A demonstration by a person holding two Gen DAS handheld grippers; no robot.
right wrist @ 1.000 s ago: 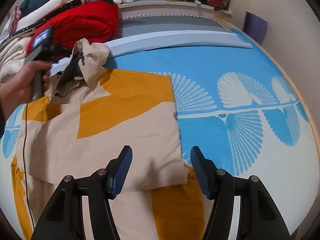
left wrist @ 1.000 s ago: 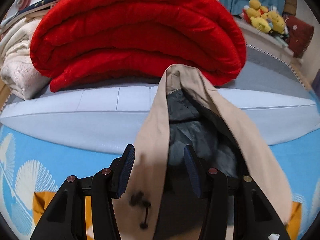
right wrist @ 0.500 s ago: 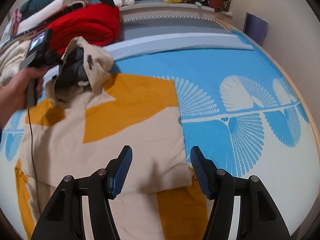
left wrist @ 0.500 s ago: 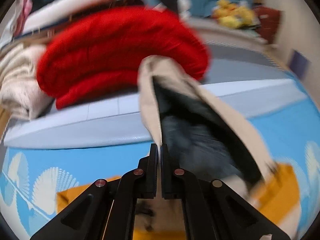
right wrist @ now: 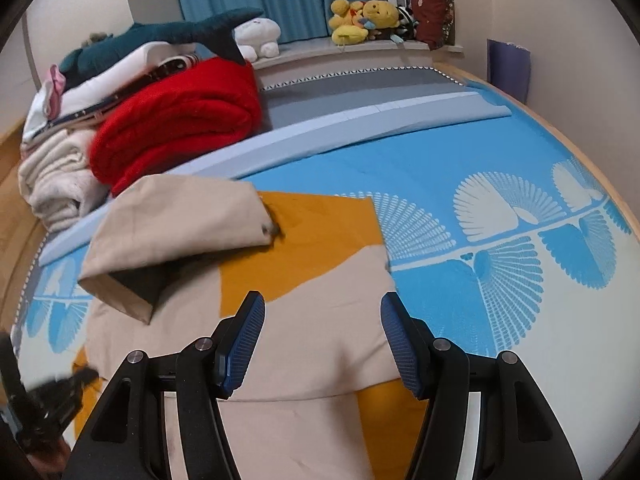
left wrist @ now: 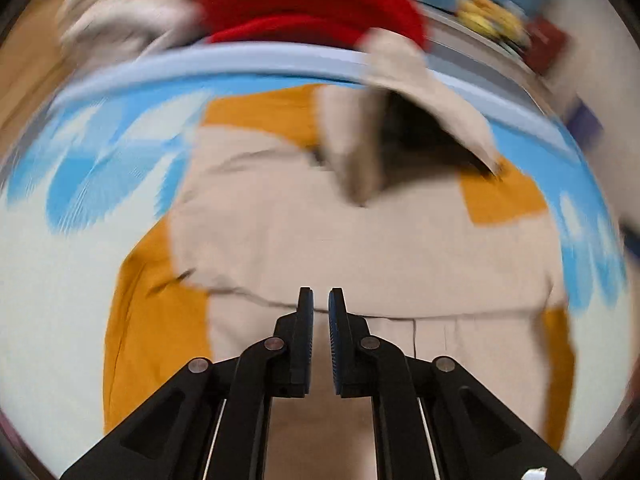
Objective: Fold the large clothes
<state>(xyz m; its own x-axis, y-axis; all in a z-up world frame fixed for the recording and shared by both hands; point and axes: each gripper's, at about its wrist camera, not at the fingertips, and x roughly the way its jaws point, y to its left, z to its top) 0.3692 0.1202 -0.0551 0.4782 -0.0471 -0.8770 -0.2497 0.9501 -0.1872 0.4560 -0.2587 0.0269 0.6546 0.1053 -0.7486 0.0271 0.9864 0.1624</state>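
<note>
A beige-and-orange jacket [right wrist: 304, 320] is spread on the bed [right wrist: 500, 168]; the left gripper [left wrist: 318, 300] is nearly closed, empty; the right gripper [right wrist: 322, 312] is held wide open.

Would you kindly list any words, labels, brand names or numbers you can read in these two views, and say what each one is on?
None can be read.
Beige and mustard hooded garment: no print or label shows.
Blue bedsheet with white fan shapes: pattern only.
Dark red cushion: a pale mark, too small to read.
Left wrist view: blurred by motion.
</note>
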